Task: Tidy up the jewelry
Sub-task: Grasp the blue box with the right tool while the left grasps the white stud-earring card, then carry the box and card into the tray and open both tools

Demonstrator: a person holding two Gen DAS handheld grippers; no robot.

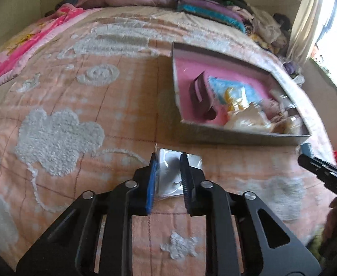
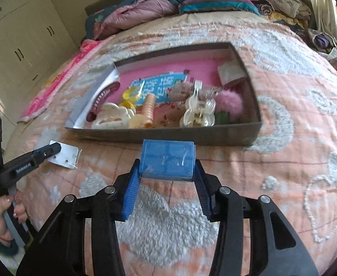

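Observation:
A small white earring card in a clear bag (image 1: 172, 161) lies on the peach bedspread in front of the tray. My left gripper (image 1: 168, 158) is shut on it, and the card's right edge sticks out past the right finger. In the right wrist view the left gripper (image 2: 51, 149) rests on the corner of that card (image 2: 65, 157). My right gripper (image 2: 167, 164) is shut on a clear blue plastic box (image 2: 167, 154), with a pad on each side, just in front of the tray. The right gripper (image 1: 306, 159) shows at the edge of the left view.
A grey cardboard tray with pink lining (image 2: 168, 135) (image 1: 237, 133) holds hair claws, a pink pompom (image 2: 229, 101) and other accessories. Folded blankets and pillows (image 2: 145, 7) are piled at the head of the bed. A hand (image 2: 5, 209) holds the left gripper's handle.

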